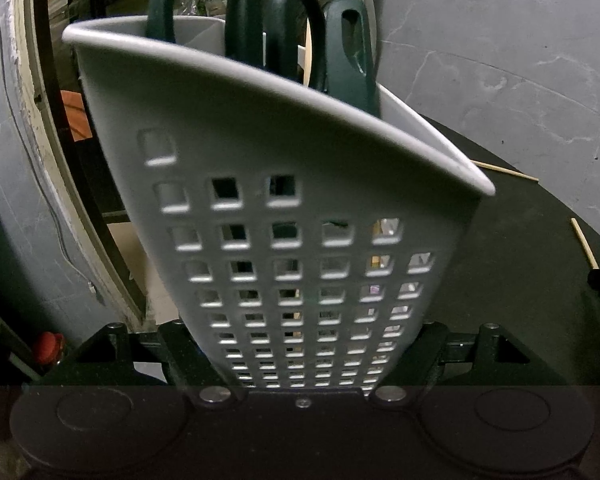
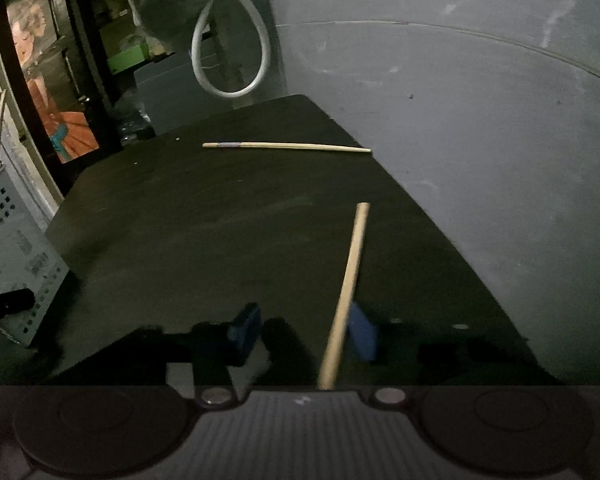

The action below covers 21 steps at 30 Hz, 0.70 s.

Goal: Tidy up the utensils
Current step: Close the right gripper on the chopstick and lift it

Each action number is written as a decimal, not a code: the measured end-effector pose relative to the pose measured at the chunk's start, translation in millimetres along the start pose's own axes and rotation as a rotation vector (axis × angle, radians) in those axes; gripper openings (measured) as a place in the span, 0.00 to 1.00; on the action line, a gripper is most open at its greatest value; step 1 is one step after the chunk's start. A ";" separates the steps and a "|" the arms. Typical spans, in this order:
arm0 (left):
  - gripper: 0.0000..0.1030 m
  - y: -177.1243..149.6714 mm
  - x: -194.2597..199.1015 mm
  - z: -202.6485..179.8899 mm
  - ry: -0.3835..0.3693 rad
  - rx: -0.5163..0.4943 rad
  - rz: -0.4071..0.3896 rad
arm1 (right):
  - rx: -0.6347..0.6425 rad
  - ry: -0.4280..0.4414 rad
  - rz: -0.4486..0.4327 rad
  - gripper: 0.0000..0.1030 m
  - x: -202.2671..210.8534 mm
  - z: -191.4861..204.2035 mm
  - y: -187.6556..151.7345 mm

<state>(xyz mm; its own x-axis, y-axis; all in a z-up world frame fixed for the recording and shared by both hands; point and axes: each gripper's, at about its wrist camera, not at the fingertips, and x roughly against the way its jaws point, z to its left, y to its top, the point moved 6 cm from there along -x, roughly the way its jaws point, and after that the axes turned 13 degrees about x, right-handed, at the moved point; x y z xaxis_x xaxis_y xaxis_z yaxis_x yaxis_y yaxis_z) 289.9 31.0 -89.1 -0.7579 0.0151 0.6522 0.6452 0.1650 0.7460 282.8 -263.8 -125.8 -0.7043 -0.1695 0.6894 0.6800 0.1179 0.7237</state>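
Observation:
A grey perforated utensil holder [image 1: 300,140] fills the left wrist view, tilted, with my left gripper [image 1: 308,360] shut on its lower sides. Dark green scissor handles [image 1: 240,12] and pale chopsticks [image 1: 312,20] stick out of its top. In the right wrist view, one wooden chopstick [image 2: 350,272] lies between the blue pads [image 2: 362,336] of my right gripper [image 2: 304,334]. It rests against the right pad and stays clear of the left one, so the gripper is open. A second chopstick [image 2: 286,146] lies farther back on the black table [image 2: 220,240]. The holder [image 2: 8,232] shows at the left edge.
A grey wall [image 2: 460,120] borders the table on the right. A white hose loop [image 2: 228,60] and a plastic bag [image 2: 168,0] hang beyond the far edge. Two loose chopsticks [image 1: 504,170] [image 1: 584,242] show right of the holder. Cluttered shelves stand at the back left.

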 end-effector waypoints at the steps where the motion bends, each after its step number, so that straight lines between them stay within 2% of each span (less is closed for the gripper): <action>1: 0.76 0.4 0.1 0.4 0.000 0.000 0.000 | 0.001 0.004 0.002 0.35 -0.8 1.6 1.0; 2: 0.76 0.4 0.0 0.4 0.000 0.000 0.000 | 0.004 0.007 0.005 0.32 -2.2 3.2 2.1; 4: 0.76 0.2 -0.4 0.8 0.000 0.003 0.002 | 0.015 0.017 0.011 0.20 -4.4 6.9 3.4; 5: 0.76 0.0 -0.7 1.3 0.000 0.003 0.003 | 0.022 0.021 0.014 0.19 -5.2 8.9 4.4; 7: 0.76 -0.5 -1.3 1.6 0.002 0.004 0.005 | 0.042 0.024 0.023 0.11 -7.0 13.8 6.9; 9: 0.76 -0.7 -1.2 1.8 0.002 0.006 0.006 | 0.067 0.036 0.028 0.07 -8.8 19.6 9.4; 14: 0.76 -0.9 -1.7 1.4 0.002 0.003 0.007 | 0.147 0.113 0.024 0.07 -15.5 39.0 16.9; 21: 0.76 -2.3 -4.5 -0.5 0.006 0.007 0.012 | 0.366 0.256 0.026 0.07 -29.6 84.8 33.8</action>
<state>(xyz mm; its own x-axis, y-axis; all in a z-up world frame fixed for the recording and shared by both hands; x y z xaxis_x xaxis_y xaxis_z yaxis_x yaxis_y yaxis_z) 291.9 30.1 -93.7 -0.7497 0.0108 0.6617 0.6533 0.1718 0.7373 309.3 -171.8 -118.9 -0.5832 -0.3933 0.7108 0.5478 0.4557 0.7016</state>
